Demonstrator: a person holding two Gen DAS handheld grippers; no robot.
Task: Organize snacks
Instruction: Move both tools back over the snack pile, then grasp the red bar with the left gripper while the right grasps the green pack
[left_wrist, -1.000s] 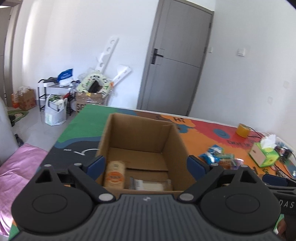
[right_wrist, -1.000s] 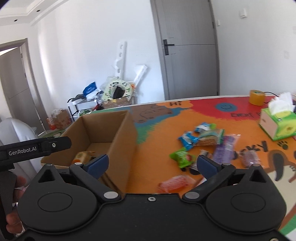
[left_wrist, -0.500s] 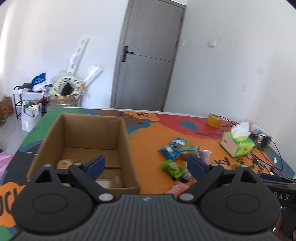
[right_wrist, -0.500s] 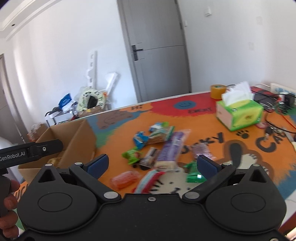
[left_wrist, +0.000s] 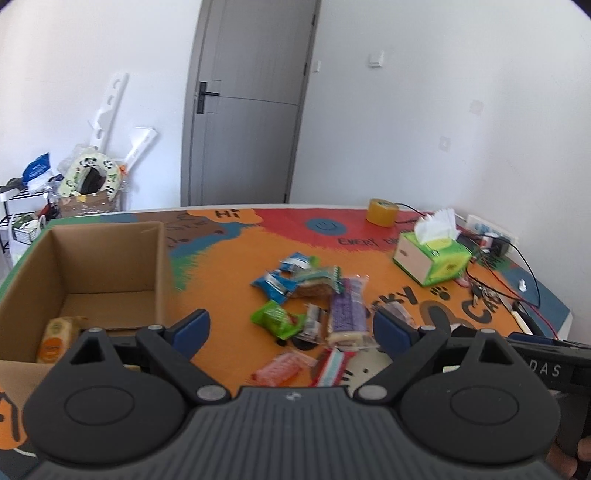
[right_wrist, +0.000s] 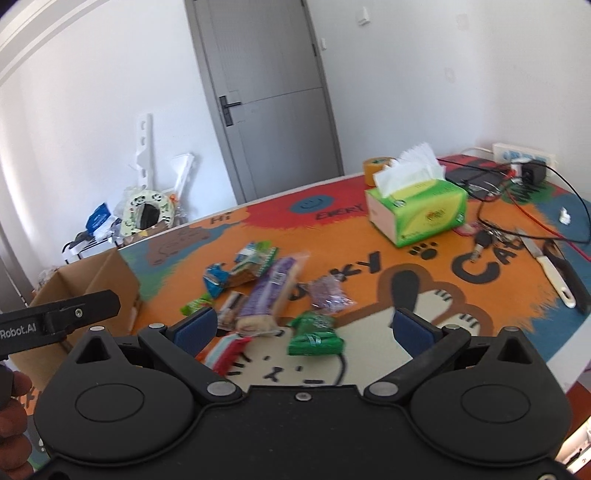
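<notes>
- Left gripper (left_wrist: 291, 326): jaws wide apart, nothing held, above the table mat (left_wrist: 229, 280).
- Right gripper (right_wrist: 303, 326): jaws wide apart, empty, above a green packet (right_wrist: 314, 334).
- Snacks (left_wrist: 314, 306) loose in a heap mid-mat, right of the cardboard box (left_wrist: 107, 266).
- One orange packet (left_wrist: 53, 339) inside the box, near corner.
- Tissue box (right_wrist: 417, 206) beyond the heap.

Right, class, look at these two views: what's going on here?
A person holds a gripper in each hand, sorting snacks on a colourful table mat. Both the left gripper and the right gripper are open and empty, above a loose pile of snack packets. The cardboard box to the left already holds a yellow-orange packet. A green tissue box stands further back; most snacks are not yet boxed.
</notes>
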